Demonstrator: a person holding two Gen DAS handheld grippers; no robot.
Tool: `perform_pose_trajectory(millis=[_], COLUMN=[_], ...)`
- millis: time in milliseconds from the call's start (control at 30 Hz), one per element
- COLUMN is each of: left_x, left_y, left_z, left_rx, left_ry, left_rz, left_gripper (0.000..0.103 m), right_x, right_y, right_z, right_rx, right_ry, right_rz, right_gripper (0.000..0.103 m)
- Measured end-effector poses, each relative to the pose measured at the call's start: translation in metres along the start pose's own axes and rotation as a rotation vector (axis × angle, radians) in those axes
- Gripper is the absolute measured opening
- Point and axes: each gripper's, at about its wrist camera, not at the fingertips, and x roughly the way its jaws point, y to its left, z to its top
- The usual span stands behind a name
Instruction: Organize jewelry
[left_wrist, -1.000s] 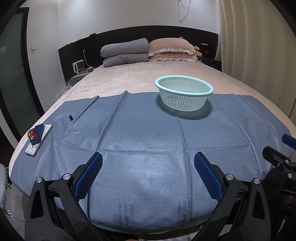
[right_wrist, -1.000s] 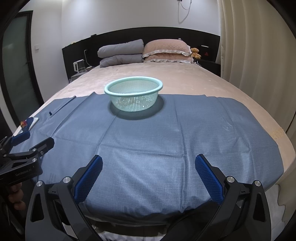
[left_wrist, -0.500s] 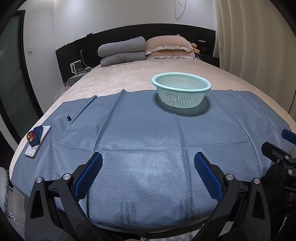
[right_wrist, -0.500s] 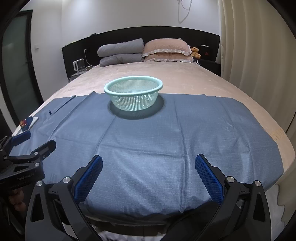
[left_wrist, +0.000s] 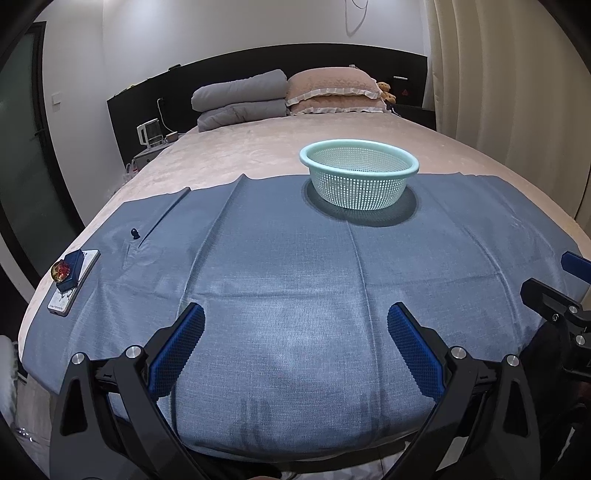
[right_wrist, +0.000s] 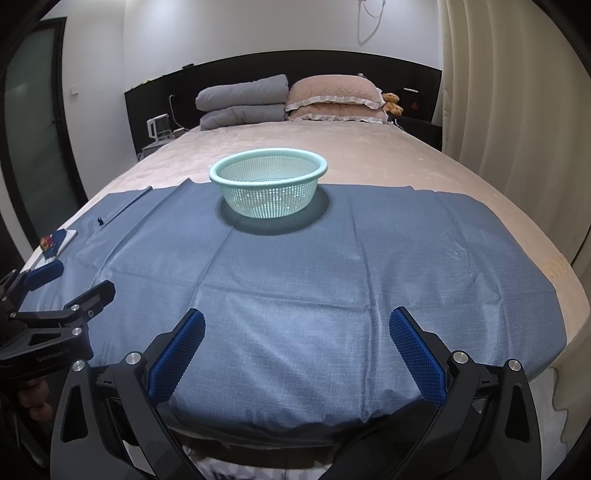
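Observation:
A mint green mesh basket (left_wrist: 359, 177) (right_wrist: 267, 188) stands on a blue cloth (left_wrist: 295, 280) (right_wrist: 314, 266) spread over the bed. At the cloth's left edge a small blue box with a red and gold jewel (left_wrist: 65, 271) (right_wrist: 50, 242) lies on a white card (left_wrist: 75, 282). A small dark blue piece (left_wrist: 134, 233) (right_wrist: 100, 220) lies beyond it. My left gripper (left_wrist: 295, 343) is open and empty over the cloth's near edge. My right gripper (right_wrist: 297, 343) is open and empty to its right.
Grey folded quilts (left_wrist: 240, 99) and pink pillows (left_wrist: 334, 92) lie at the headboard. A nightstand with a kettle (left_wrist: 149, 134) stands at the left. Curtains (left_wrist: 517, 92) hang on the right. The bed edge runs just under both grippers.
Both grippers have edged slightly forward and lower towards the bed; the view shifts a little. Nothing on the cloth has moved, and both stay open.

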Motion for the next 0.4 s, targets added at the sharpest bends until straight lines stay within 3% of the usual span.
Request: perform_pose_trajectory(millis=[400], left_x=[0.0016], left_y=[-0.0006], left_z=[0.0009], left_rx=[-0.005], left_ry=[0.029], left_rz=[0.01], left_gripper=[0.097], right_x=[0.0004], right_y=[-0.0007], right_z=[-0.0011], right_rx=[0.003], right_ry=[0.003], right_rz=[0.002], right_gripper=[0.095])
